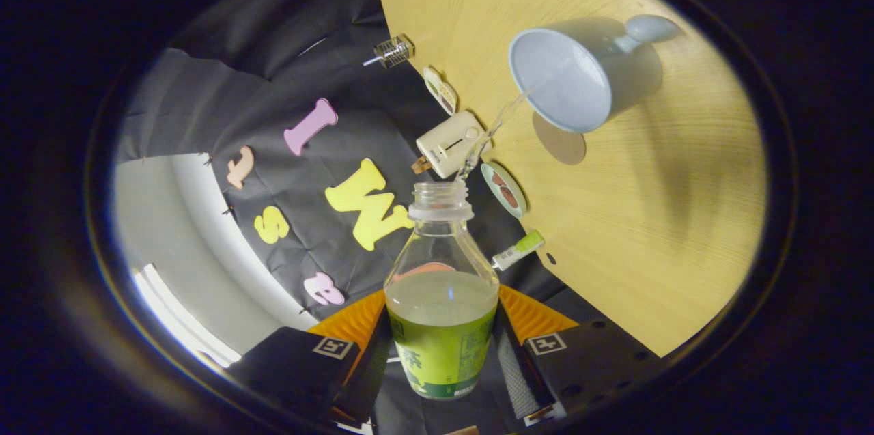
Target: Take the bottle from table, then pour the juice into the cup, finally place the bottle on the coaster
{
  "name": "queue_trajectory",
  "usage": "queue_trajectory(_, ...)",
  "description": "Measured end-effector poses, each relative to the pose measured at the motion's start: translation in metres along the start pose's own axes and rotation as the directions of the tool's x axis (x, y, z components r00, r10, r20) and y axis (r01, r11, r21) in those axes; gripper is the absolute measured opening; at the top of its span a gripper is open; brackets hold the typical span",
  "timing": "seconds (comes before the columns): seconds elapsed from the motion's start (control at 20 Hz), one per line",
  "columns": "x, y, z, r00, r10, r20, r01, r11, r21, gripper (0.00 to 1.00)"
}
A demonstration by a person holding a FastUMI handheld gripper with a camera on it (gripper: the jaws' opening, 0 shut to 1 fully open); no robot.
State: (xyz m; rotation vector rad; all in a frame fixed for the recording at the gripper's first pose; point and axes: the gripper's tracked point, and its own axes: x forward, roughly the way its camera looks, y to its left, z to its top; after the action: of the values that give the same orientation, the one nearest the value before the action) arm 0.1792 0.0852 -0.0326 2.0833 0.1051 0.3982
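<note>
Between our gripper's (442, 346) clamped fingers, the clear green-labelled plastic bottle (441, 298) streamed toward the pale blue cup (567, 80); overtilting risked splashing the wooden table (655, 216).

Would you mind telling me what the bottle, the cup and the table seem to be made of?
Bottle, held between the gripper's fingers: clear, glossy plastic by its look; the liquid shows through.
Cup: probably glazed ceramic, pale blue, smooth, opaque; it might be plastic.
Table: light wood or wood-look laminate, matte, with visible grain lines.

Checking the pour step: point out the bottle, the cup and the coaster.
bottle (441, 326): gripper view, labelled body between the fingers.
cup (560, 80): gripper view, inner wall.
coaster (504, 189): gripper view, patterned top.
</note>
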Motion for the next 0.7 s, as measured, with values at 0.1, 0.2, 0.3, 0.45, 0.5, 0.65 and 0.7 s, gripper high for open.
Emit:
queue_trajectory(0.1, 0.0, 0.003, 0.0, 1.0, 0.012, -0.01, -0.012, 1.0, 0.019, 0.77)
queue_trajectory(0.2, -0.002, 0.004, 0.001, 1.0, 0.027, -0.012, -0.027, 0.999, 0.046, 0.77)
queue_trajectory(0.3, -0.002, 0.004, 0.001, 0.999, 0.037, -0.012, -0.036, 0.996, 0.08, 0.77)
queue_trajectory(0.45, -0.001, 0.008, 0.001, 0.999, 0.052, -0.013, -0.05, 0.991, 0.123, 0.77)
queue_trajectory(0.5, -0.001, 0.008, 0.0, 0.998, 0.058, -0.016, -0.055, 0.99, 0.129, 0.77)
queue_trajectory(0.65, -0.002, 0.013, 0.0, 0.998, 0.063, -0.016, -0.059, 0.986, 0.154, 0.77)
queue_trajectory(0.7, -0.002, 0.014, 0.0, 0.998, 0.06, -0.017, -0.056, 0.985, 0.165, 0.77)
